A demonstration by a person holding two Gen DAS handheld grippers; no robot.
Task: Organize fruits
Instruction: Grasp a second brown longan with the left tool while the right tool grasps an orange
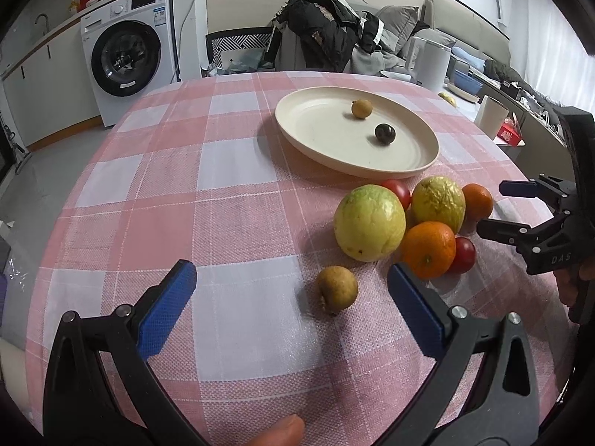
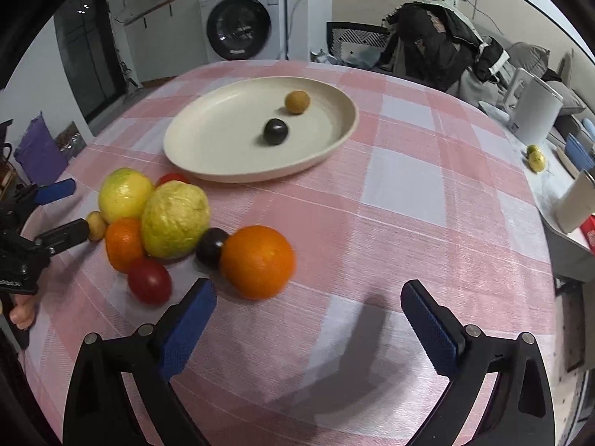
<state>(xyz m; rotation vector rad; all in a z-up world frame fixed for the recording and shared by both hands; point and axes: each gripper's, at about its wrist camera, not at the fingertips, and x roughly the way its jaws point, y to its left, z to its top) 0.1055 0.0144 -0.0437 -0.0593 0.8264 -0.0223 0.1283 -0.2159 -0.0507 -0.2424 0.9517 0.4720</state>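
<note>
On the pink-checked surface (image 1: 223,193) the small round brown fruit (image 1: 337,289) lies between the left gripper (image 1: 290,297)'s released jaws, nearer its right finger, while the right gripper (image 2: 308,310), also spread, faces the large orange (image 2: 257,261).

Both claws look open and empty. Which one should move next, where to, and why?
Probably ease the left claw forward around the small brown fruit and close. That fruit lies apart from the pile, just ahead between the open fingers, and a similar one already sits on the plate. The right claw is open too.
</note>
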